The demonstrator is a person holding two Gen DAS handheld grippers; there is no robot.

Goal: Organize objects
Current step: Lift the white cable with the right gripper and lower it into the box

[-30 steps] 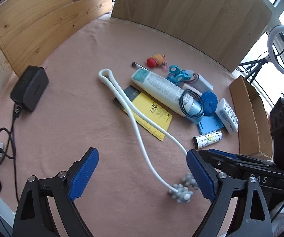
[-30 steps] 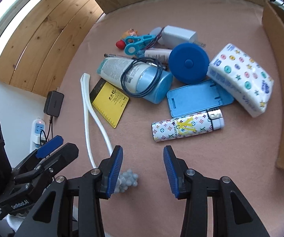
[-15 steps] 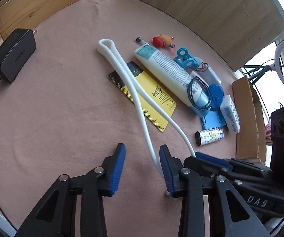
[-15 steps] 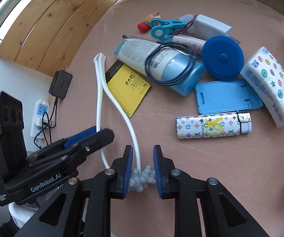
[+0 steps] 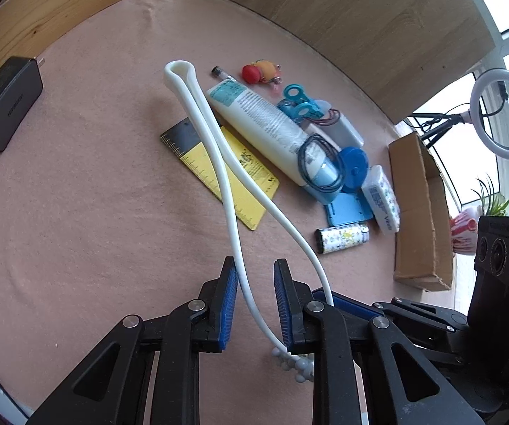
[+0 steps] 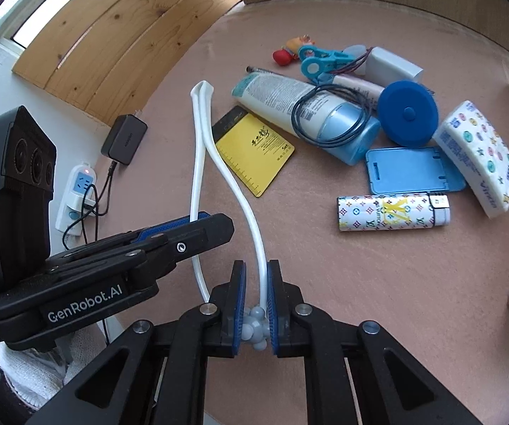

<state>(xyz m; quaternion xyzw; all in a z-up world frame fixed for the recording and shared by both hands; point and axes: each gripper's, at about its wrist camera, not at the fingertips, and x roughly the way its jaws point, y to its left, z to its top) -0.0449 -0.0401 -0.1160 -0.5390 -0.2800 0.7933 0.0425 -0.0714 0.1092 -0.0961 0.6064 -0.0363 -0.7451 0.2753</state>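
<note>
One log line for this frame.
right gripper: shut on white two-armed massager | left gripper: open around its other arm

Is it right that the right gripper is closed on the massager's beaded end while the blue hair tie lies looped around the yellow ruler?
Not quite. The right gripper does clamp the massager, but the right wrist view shows the blue hair tie around the lotion bottle, not the yellow ruler.
</note>
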